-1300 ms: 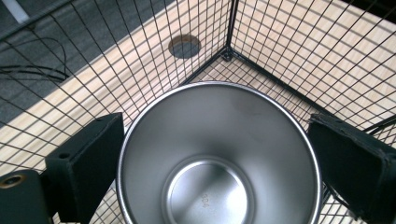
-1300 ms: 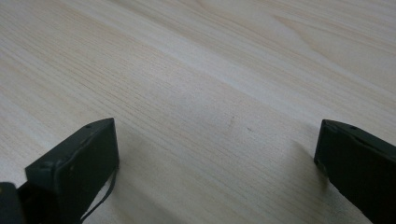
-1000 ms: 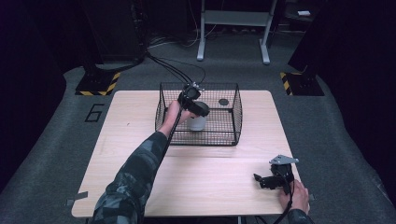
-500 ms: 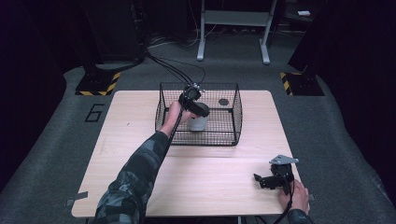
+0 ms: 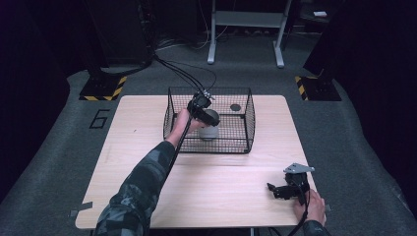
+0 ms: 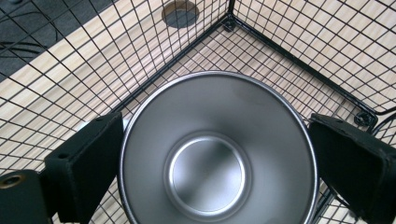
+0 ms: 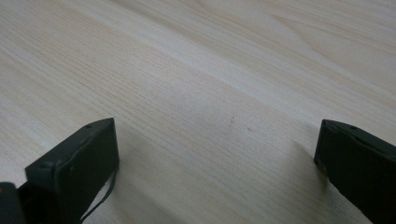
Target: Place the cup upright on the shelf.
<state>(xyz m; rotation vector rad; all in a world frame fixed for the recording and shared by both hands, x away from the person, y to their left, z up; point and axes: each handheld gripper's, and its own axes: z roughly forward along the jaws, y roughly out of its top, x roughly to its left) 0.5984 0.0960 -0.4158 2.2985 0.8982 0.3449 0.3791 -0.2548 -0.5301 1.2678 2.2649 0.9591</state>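
The wooden table (image 5: 147, 147) carries a black wire basket (image 5: 248, 118) at its far middle, and everything else is best placed from that basket. Inside it, toward its near left, stands a steel cup (image 5: 211, 129), upright with its mouth up; in the left gripper view the cup (image 6: 217, 154) looks empty, a bright ring at its bottom. A round dark hole in the tabletop (image 5: 235, 107) lies behind the cup, seen through the basket floor near the far wall.

The left gripper (image 5: 200, 109) reaches down into the basket from above. Its jaws stand spread on either side of the cup's rim, the left one close against the wall, the right one with a sliver of gap, so it straddles the cup without clamping it. The right gripper (image 5: 287, 189) rests on bare wood well clear of the basket, at the table's near right, jaws wide apart and holding nothing.

The risk lies in the smooth, flared wall: a squeeze taken high on the rim could let the cup slide or tip. A lift that drifts sideways could knock the cup against the wire and drag the light basket along.
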